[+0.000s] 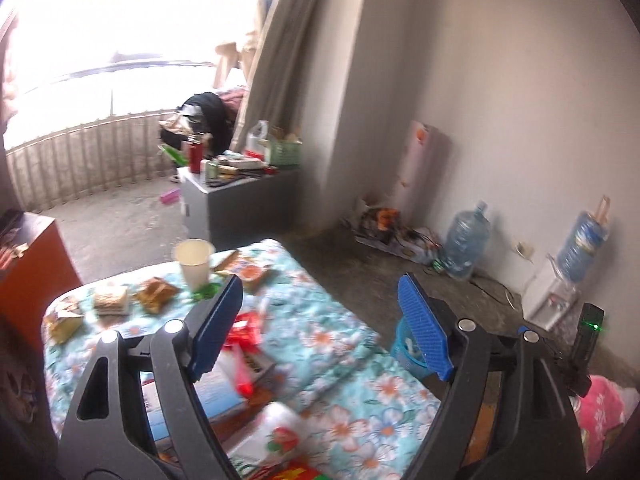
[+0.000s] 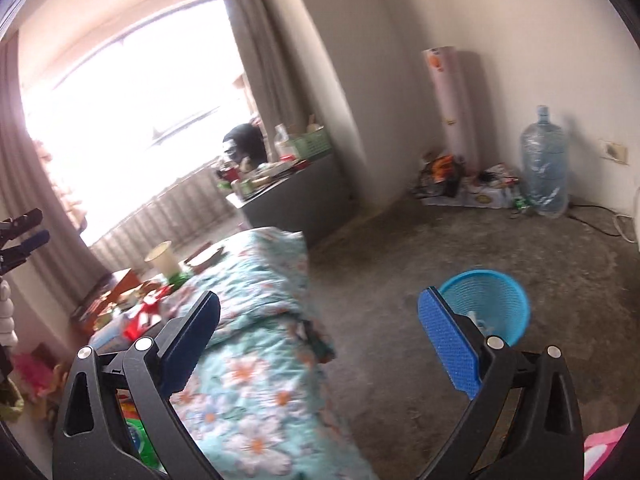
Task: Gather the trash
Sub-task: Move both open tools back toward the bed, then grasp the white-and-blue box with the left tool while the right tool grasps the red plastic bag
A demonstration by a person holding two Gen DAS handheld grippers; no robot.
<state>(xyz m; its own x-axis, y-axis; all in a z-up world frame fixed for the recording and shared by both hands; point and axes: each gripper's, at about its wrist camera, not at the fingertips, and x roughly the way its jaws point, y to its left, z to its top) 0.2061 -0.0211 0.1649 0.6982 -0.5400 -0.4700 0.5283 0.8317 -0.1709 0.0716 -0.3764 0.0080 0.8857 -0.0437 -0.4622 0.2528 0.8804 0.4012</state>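
Jaws of left gripper (image 1: 320, 324) and right gripper (image 2: 320, 344) spread wide and empty, both angled slightly downward over floral turquoise quilt (image 1: 340, 344), white paper cup (image 1: 194, 264) and snack wrappers (image 1: 156, 294) at its far end, round blue mesh plastic wastebasket (image 2: 490, 300) on concrete floor beside it.

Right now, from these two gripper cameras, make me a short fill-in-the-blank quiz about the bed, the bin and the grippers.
1. The mesh waste basket standing on the floor beside the bed is coloured ____.
2. The paper cup stands upright on the floral ____.
3. Both the left hand-held gripper and the right hand-held gripper have their jaws ____, with nothing between them.
4. The big water bottle by the wall stands on the ____.

Missing words: blue; quilt; open; floor
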